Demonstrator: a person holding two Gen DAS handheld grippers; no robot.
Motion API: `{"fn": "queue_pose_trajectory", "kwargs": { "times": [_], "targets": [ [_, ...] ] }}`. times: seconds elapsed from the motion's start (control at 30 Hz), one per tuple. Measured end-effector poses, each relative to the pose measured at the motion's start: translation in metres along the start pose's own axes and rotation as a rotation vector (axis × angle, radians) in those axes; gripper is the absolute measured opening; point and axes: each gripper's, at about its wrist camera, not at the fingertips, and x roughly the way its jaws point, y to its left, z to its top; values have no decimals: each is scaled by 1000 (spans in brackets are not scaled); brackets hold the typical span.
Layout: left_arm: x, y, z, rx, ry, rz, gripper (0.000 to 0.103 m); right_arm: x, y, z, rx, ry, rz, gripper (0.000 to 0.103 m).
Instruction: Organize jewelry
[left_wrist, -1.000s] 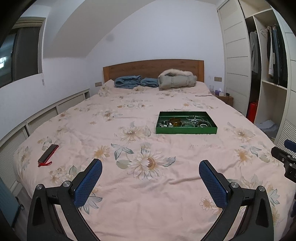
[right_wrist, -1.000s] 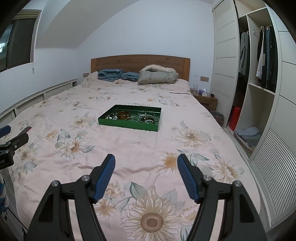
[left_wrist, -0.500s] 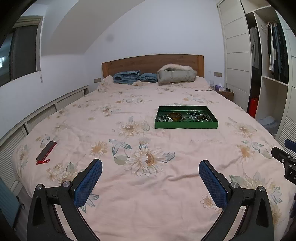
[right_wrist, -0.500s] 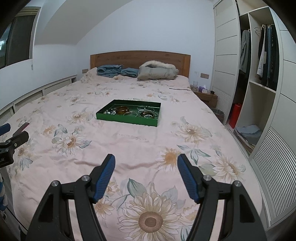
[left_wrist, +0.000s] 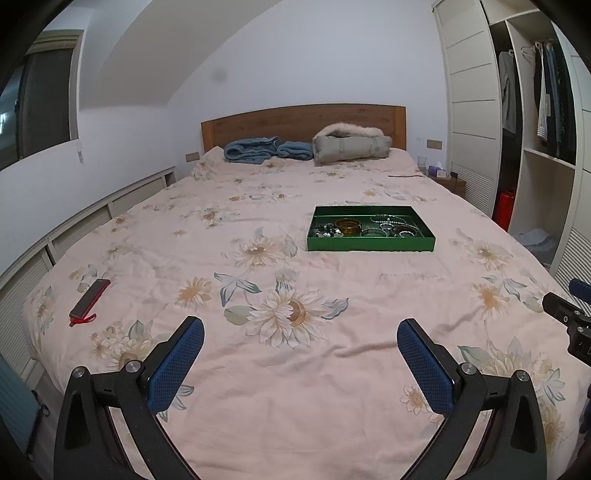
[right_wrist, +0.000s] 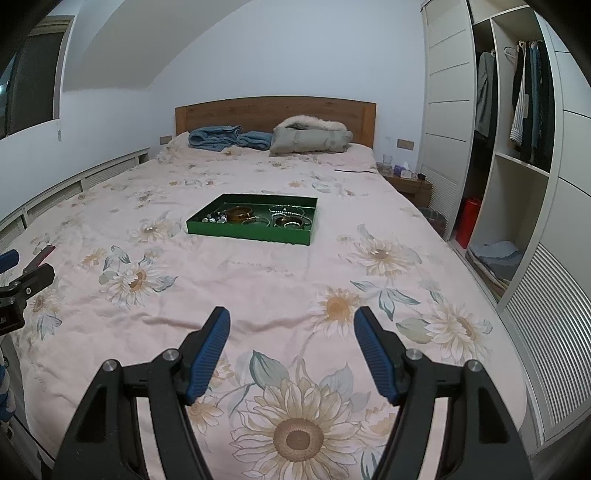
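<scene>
A green tray (left_wrist: 370, 245) (right_wrist: 251, 233) lies in the middle of the flowered bed. Inside it are an amber bangle (left_wrist: 347, 225) (right_wrist: 239, 214), small beads at its left end, and several bracelets and a pearl strand (left_wrist: 391, 220) (right_wrist: 288, 210) to the right. My left gripper (left_wrist: 300, 334) hovers open over the foot of the bed, well short of the tray, nothing between its blue pads. My right gripper (right_wrist: 291, 320) is open too, also empty and far from the tray. Each gripper's tip shows at the edge of the other's view.
A dark red-edged flat object with a red strap (left_wrist: 89, 297) lies near the bed's left edge. Folded blue blankets (left_wrist: 258, 148) and a grey fur-trimmed jacket (left_wrist: 351, 146) sit by the headboard. A nightstand (right_wrist: 408, 184) and an open wardrobe (right_wrist: 517, 155) stand right of the bed.
Both views have shifted slightly, with the tray sitting a little differently in frame. Both grippers stay open and empty; nothing on the bed has moved.
</scene>
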Motion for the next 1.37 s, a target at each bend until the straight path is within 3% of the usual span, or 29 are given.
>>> {"fn": "queue_pose_trajectory", "kwargs": {
  "times": [1.37],
  "targets": [
    [5, -18, -5, 6, 26, -32, 103, 2, -15, -14, 32, 7, -30, 68]
  ]
}}
